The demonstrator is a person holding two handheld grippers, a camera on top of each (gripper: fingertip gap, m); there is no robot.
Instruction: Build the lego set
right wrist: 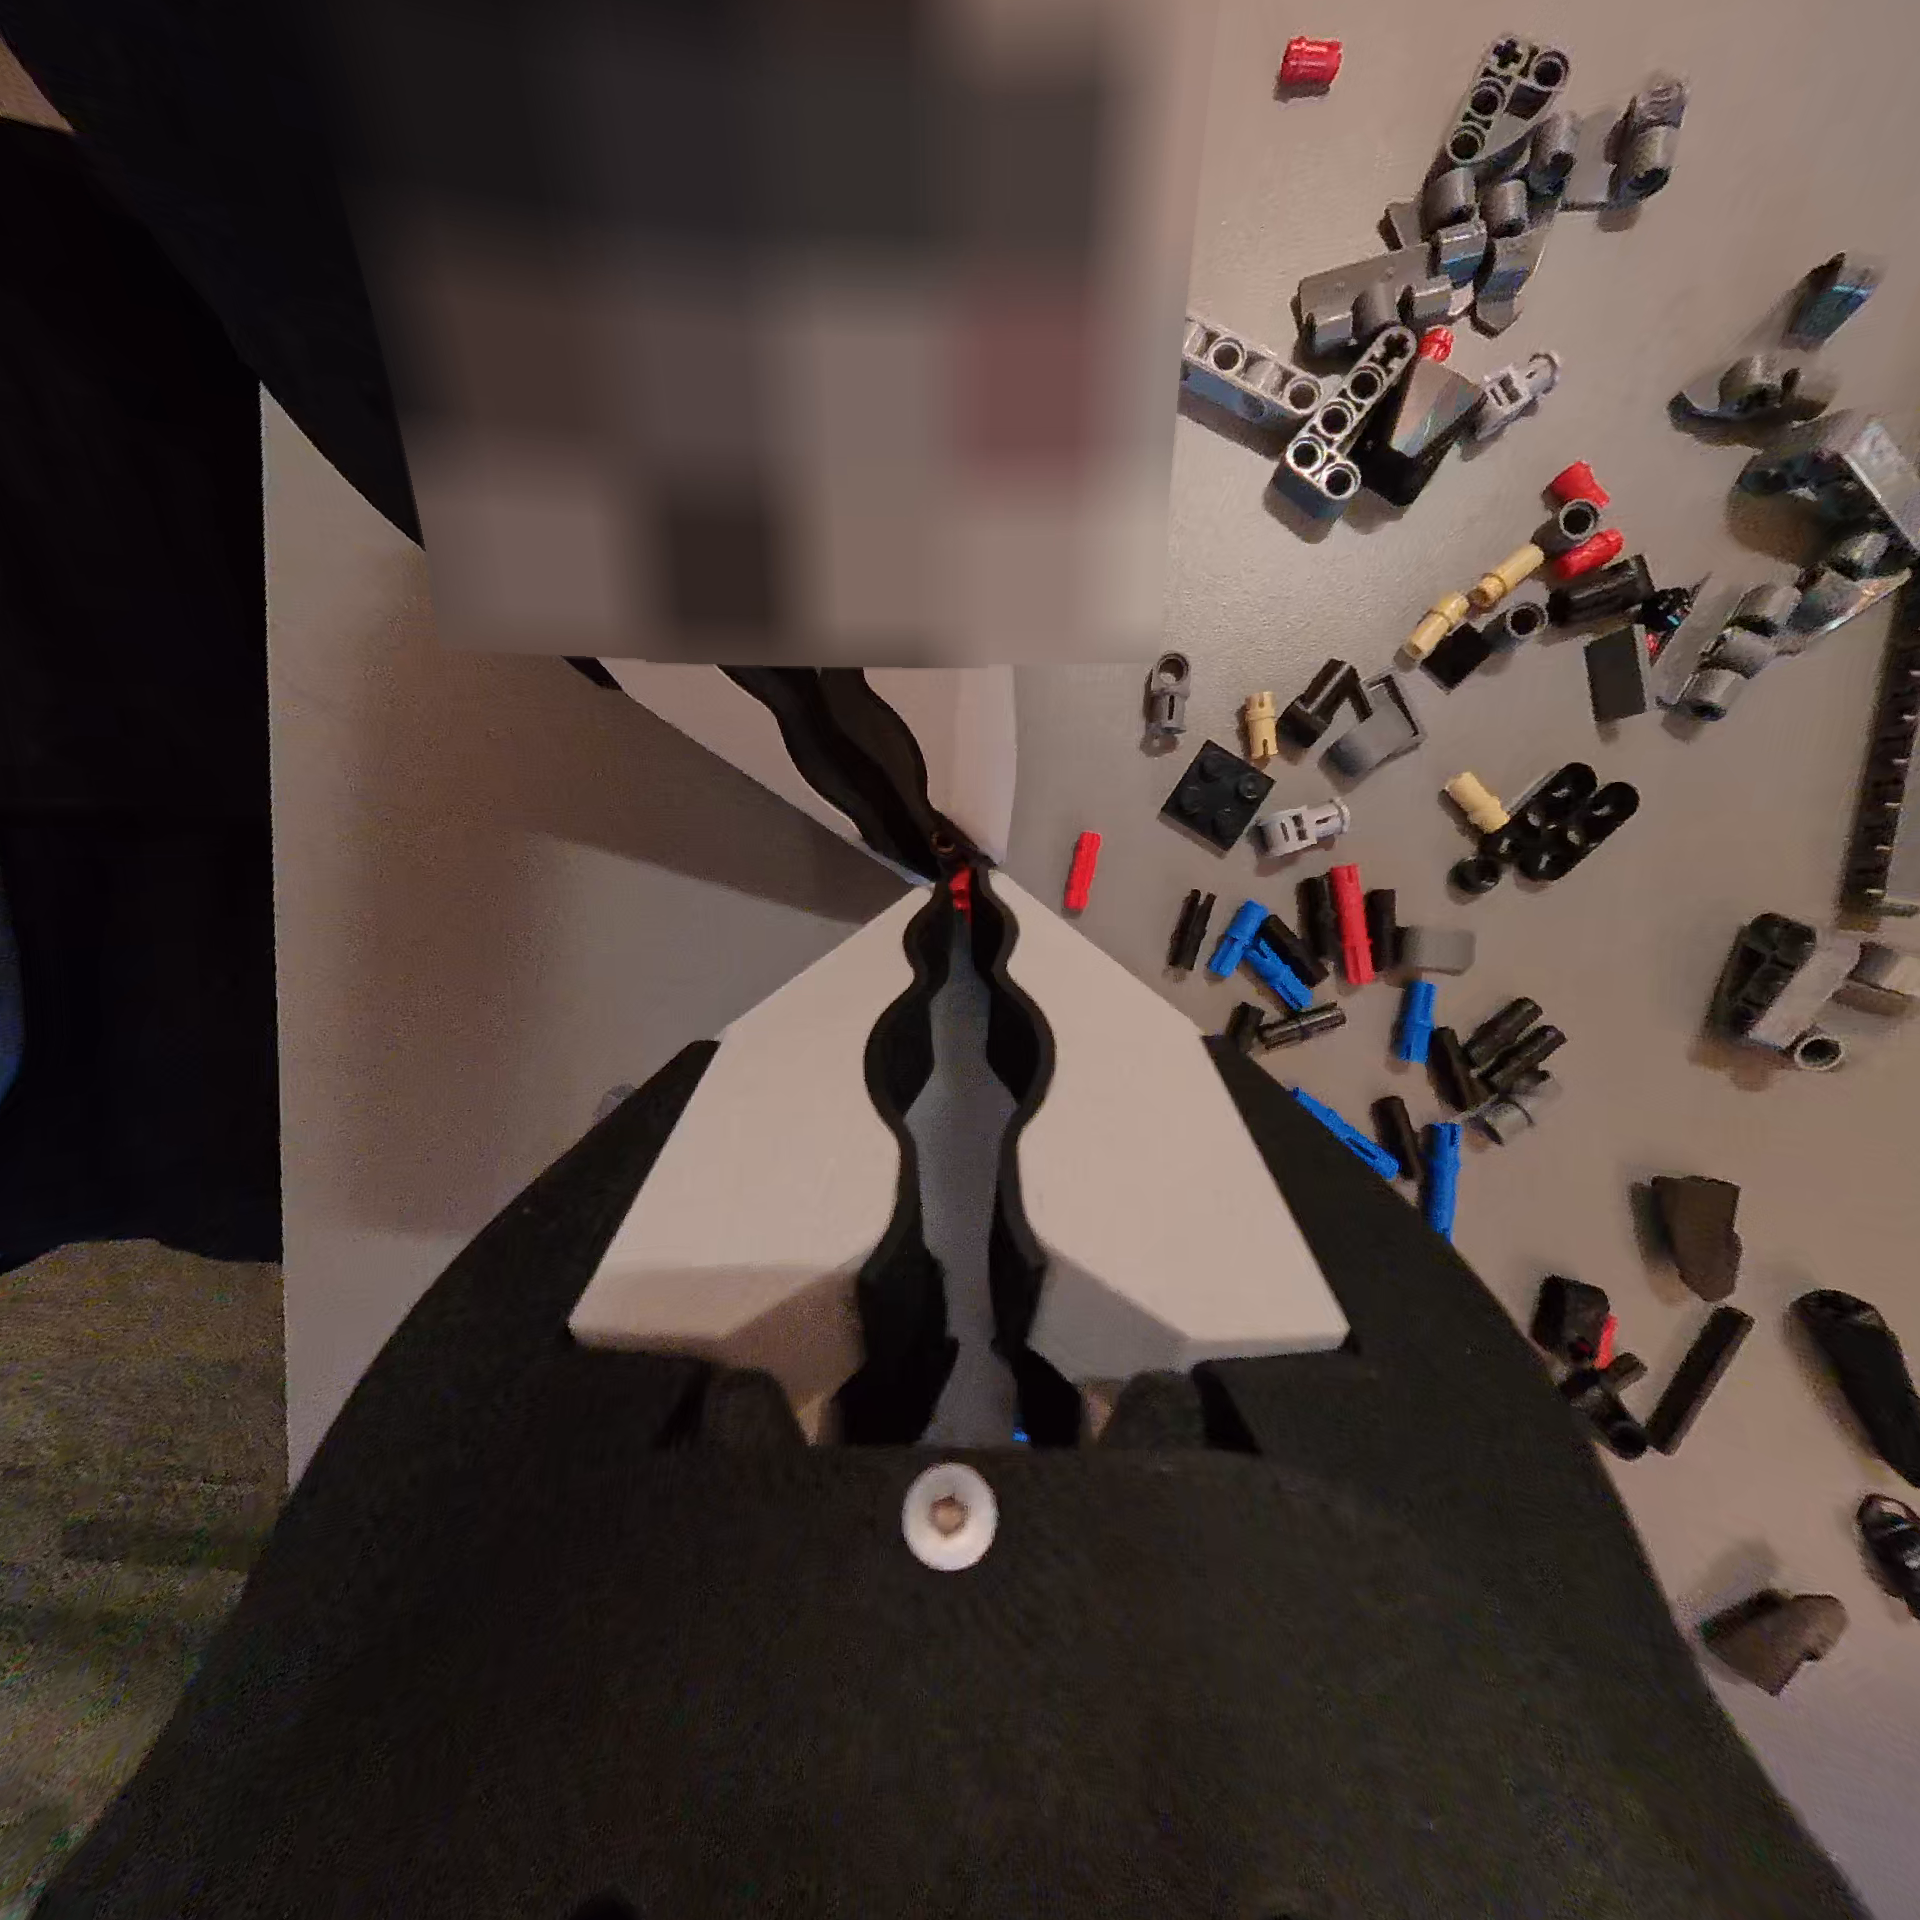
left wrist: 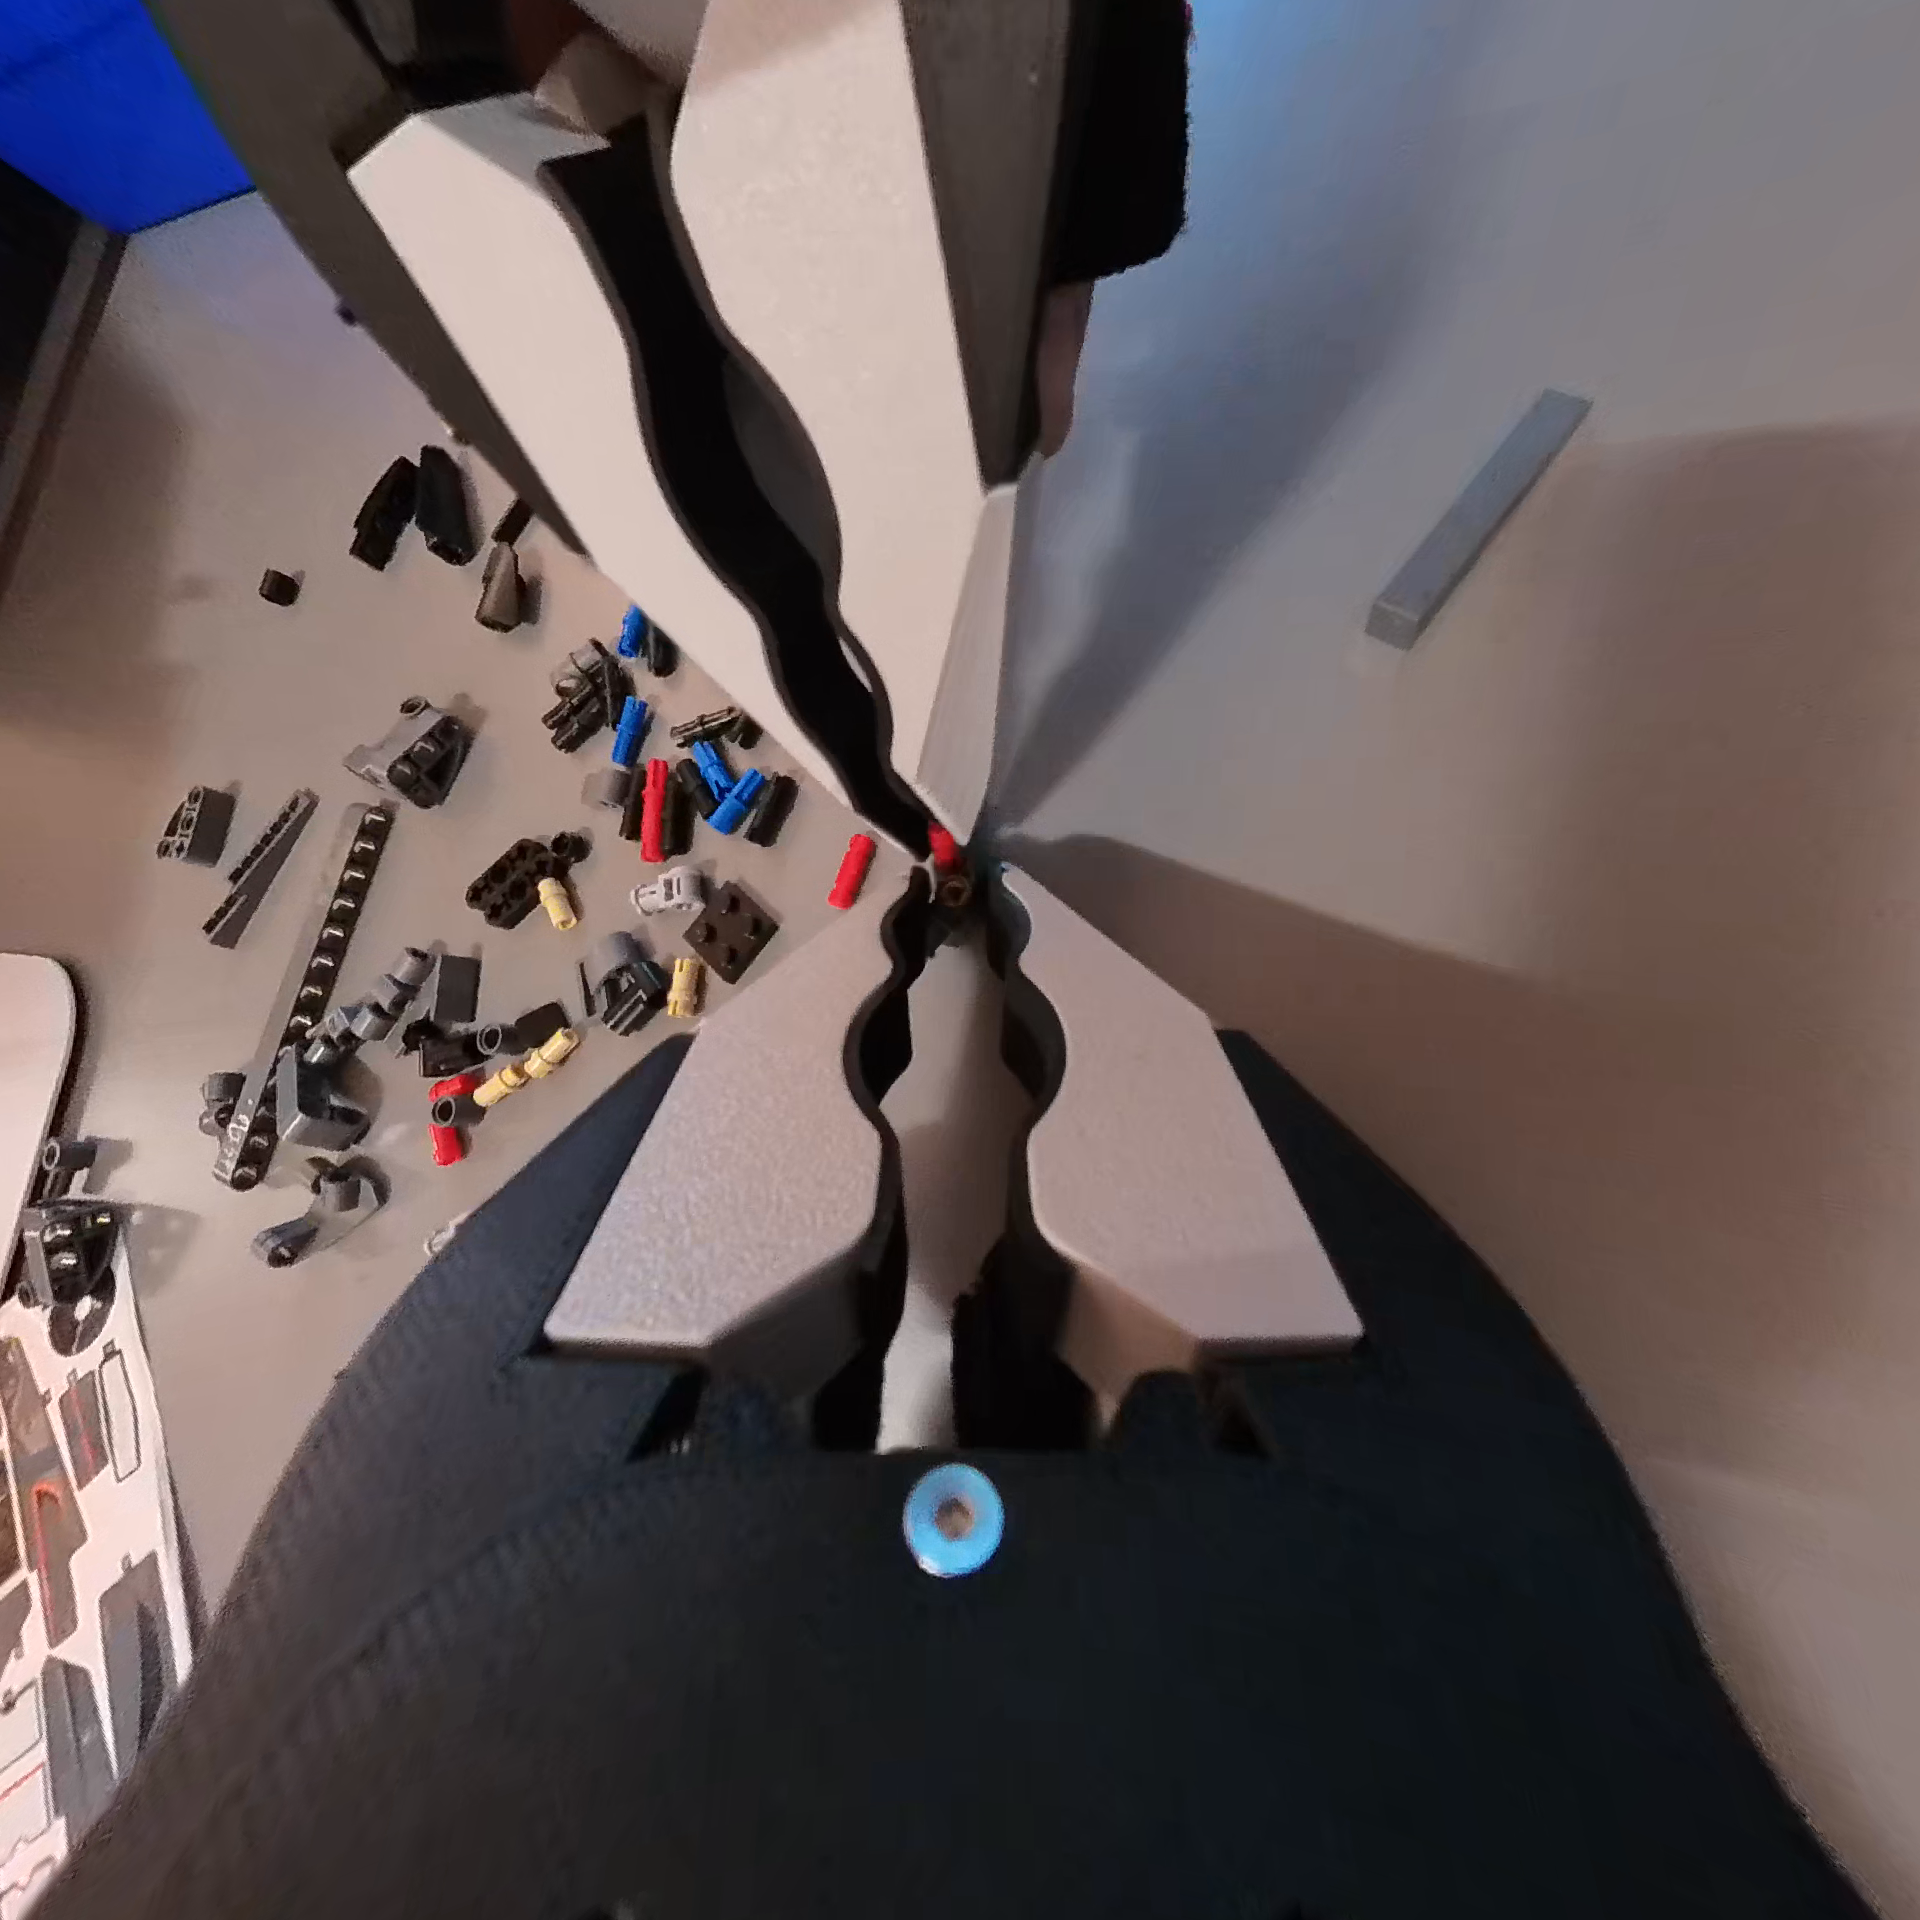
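Observation:
My left gripper (left wrist: 954, 896) is shut on a small dark connector piece (left wrist: 956, 891) with a round hole in its end. My right gripper (right wrist: 961, 896) is shut on a short red pin (right wrist: 961, 885). The two grippers meet tip to tip above the grey table (left wrist: 1558, 935), and the red pin (left wrist: 940, 840) touches the dark piece (right wrist: 943, 836) end on. In the left wrist view the right gripper (left wrist: 930, 831) comes in from the top. In the right wrist view the left gripper (right wrist: 940, 831) comes in from above, partly behind a blur patch.
Several loose black, grey, blue, red and tan pieces (left wrist: 665, 810) lie on the table to the left, among them a long black beam (left wrist: 332, 935) and a single red pin (left wrist: 852, 871). A grey flat bar (left wrist: 1475, 520) lies at the right. A printed sheet (left wrist: 73, 1507) lies at lower left. The table edge (right wrist: 275, 935) borders carpet (right wrist: 125, 1455). Less than 4 cm separates the two grippers' tips.

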